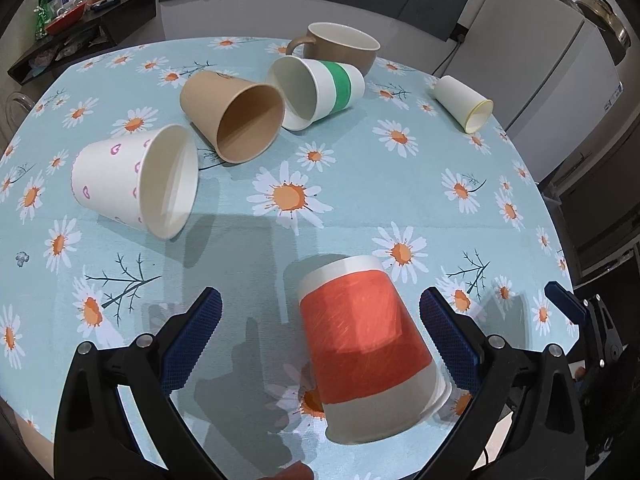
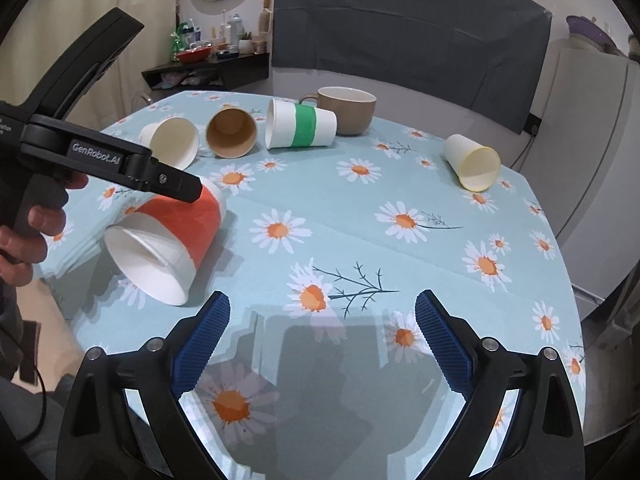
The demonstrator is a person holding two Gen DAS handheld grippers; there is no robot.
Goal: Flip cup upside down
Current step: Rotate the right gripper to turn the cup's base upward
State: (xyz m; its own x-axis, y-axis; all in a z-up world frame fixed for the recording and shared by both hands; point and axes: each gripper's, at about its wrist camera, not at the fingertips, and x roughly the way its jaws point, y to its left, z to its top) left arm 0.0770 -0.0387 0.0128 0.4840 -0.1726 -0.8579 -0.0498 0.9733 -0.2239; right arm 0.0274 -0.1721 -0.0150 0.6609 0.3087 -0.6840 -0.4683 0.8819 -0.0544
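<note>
The orange-banded cup (image 1: 366,354) lay on its side on the daisy-cloth bench (image 1: 360,184), mouth toward the person, between the spread fingers of the left hand-held gripper (image 1: 320,334) (neither pad touching it). The right hand-held gripper (image 2: 322,336) hung spread over bare cloth nearby, gripping nothing

The left hand-held gripper (image 2: 192,190) carries white lettering, "GenRobot.AI", along its black body in the right wrist view. More small print near the picture's left edge is unreadable.
</note>
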